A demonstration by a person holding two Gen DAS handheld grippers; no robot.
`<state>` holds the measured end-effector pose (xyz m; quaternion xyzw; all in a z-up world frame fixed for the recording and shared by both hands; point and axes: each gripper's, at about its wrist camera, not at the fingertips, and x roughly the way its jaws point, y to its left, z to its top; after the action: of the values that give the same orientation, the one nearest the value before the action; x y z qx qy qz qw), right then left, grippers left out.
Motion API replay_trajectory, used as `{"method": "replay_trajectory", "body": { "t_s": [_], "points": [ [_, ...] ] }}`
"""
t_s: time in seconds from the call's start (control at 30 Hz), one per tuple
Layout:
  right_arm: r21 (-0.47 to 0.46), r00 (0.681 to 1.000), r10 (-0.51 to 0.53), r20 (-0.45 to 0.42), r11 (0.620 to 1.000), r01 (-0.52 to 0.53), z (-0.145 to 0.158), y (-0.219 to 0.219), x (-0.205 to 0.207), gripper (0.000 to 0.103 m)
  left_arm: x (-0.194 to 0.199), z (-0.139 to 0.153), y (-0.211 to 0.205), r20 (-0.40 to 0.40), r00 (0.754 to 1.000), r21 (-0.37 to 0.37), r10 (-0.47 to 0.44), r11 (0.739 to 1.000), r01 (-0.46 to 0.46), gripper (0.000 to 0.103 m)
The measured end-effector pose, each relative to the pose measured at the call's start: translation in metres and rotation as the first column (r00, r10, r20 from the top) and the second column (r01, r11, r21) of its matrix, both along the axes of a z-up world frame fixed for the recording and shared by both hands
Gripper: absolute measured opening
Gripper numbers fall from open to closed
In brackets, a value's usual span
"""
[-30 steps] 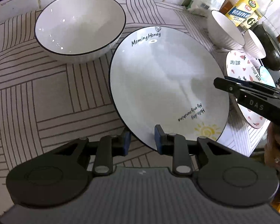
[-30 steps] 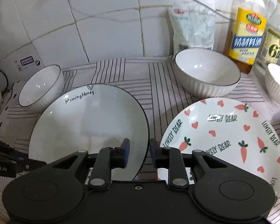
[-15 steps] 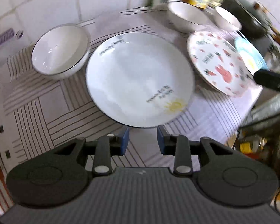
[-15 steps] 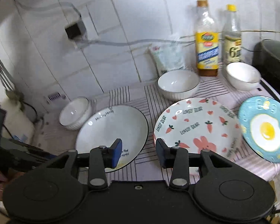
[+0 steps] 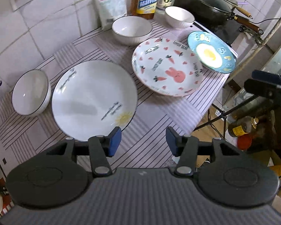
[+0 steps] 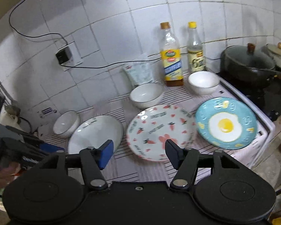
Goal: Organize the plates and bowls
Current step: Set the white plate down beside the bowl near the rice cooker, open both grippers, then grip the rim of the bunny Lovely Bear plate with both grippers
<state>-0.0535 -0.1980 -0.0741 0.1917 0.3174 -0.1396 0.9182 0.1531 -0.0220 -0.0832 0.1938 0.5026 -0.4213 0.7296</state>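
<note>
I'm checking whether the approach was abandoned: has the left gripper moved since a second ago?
Yes. The left gripper has backed away from the white sun plate, whose rim sat between its fingers before, and its jaws have opened wider.

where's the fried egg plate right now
The fried egg plate sits at the right end of the plate row in the right wrist view, beside the carrot plate, in front of the small white bowl.

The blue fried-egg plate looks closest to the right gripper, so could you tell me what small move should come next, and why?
Probably lower the open right gripper toward the blue fried-egg plate: its rim overlaps the carrot-and-rabbit plate, and nothing is held.
</note>
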Motion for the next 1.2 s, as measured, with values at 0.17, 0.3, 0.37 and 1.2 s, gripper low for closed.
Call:
{"method": "replay_trajectory", "body": {
  "t_s": [0.17,0.3,0.37,1.2],
  "points": [
    [-0.013,1.0,-0.027,0.003,1.0,0.027,-0.003,-0.02,-0.011,0.073,0.004,0.005,-0.029,0.009,1.0,0.014,0.005,1.0,-0.005,0.066],
    [0.029,1.0,0.002,0.018,1.0,-0.002,-0.01,-0.04,-0.012,0.073,0.016,0.006,-0.06,0.004,0.999,0.029,0.044,0.999,-0.044,0.076],
    [0.076,0.999,0.013,0.029,0.997,-0.015,-0.017,-0.053,-0.007,0.073,0.021,0.006,-0.078,0.026,0.998,0.034,0.05,0.998,-0.051,0.077],
    [0.138,1.0,0.026,-0.016,0.99,-0.024,-0.145,-0.118,0.056,0.071,0.103,-0.117,-0.197,0.14,0.99,0.245,-0.022,0.97,-0.013,0.069]
  ]
}}
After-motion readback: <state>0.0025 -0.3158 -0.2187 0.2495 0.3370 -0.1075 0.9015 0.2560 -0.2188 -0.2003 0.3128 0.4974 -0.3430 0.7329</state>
